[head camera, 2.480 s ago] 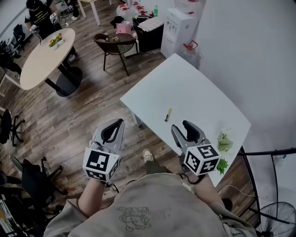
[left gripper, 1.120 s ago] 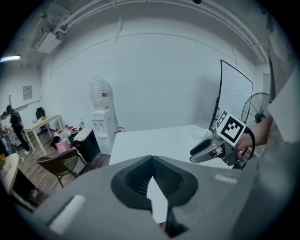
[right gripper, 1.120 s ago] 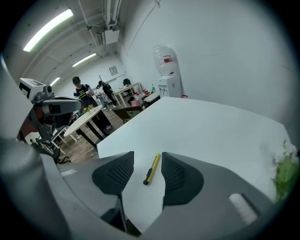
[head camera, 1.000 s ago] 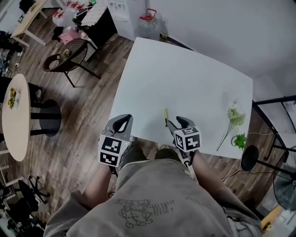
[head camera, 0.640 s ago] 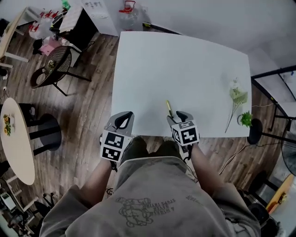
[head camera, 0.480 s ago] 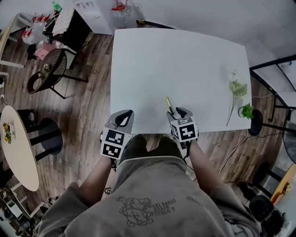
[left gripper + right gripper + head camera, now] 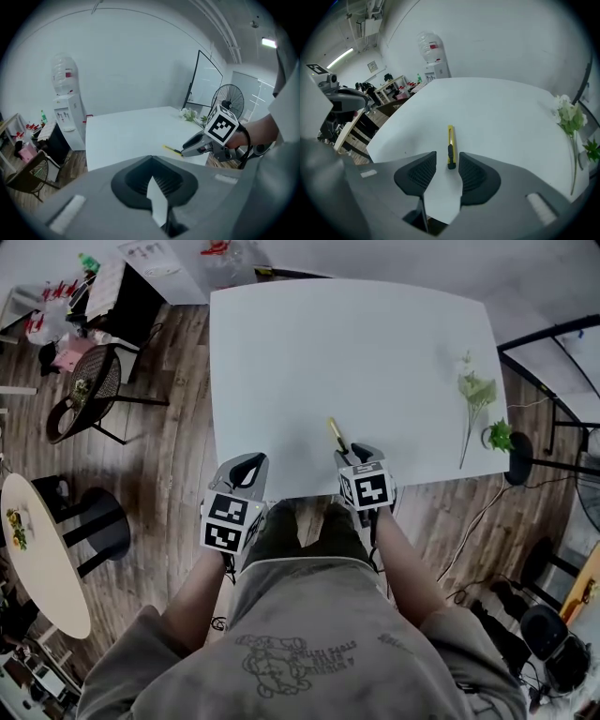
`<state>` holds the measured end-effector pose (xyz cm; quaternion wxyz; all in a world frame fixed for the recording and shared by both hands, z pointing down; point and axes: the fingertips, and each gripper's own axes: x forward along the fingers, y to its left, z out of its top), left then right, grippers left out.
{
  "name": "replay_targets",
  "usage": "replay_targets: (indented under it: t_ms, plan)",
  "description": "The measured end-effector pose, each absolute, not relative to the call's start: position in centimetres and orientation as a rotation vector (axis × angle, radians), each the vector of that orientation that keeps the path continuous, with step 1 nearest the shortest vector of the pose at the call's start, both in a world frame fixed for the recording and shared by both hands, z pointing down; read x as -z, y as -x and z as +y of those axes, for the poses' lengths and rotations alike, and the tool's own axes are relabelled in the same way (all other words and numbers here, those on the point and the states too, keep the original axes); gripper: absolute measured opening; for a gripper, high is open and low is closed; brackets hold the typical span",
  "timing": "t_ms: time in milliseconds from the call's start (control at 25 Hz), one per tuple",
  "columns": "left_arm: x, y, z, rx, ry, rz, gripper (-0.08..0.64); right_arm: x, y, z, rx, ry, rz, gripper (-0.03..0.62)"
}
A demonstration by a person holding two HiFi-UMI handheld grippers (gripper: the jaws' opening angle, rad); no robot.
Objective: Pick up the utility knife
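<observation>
Right gripper [image 7: 353, 454] narrowing; left [image 7: 249, 462] seemingly shut

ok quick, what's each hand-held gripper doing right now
left hand-held gripper: closed, empty
right hand-held gripper: open, jaws have just been closing; near end of the knife sits between them, pads not touching it

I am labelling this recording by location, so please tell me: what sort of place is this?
Probably an office or shared workroom: a water dispenser, a white table and a round table on a wood floor, and a standing fan.
</observation>
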<state>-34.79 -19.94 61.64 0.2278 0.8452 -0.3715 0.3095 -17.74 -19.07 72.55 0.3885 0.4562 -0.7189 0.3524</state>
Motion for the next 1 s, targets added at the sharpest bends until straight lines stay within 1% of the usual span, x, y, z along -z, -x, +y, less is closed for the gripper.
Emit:
replay_targets:
  t_ms: [400,560,720,1000]
  plan:
    - [-63.0,34.6,-17.6,-0.882,-2.280,-0.973,0.002,-74.4,17.3,-19.4,-0.880,-1.159,-1.751,0.164]
    - [-63.0,35.7,-17.5,-0.889,-2.267,-1.010,0.001,-75.1,17.7,-19.8,-0.896,-1.140,-1.741,0.140]
    - [-62.6,36.1,-17.3,-0.887,-2.253,-1.027,0.002,-75.2,17.2,-20.0,-0.883,-1.143,-1.709,0.090]
    - [-61.3,36.4,-18.1,-0.877,-2.283,-1.050,0.002,-74.2,17.0,-20.1,-0.906,-1.149,-1.732,0.086]
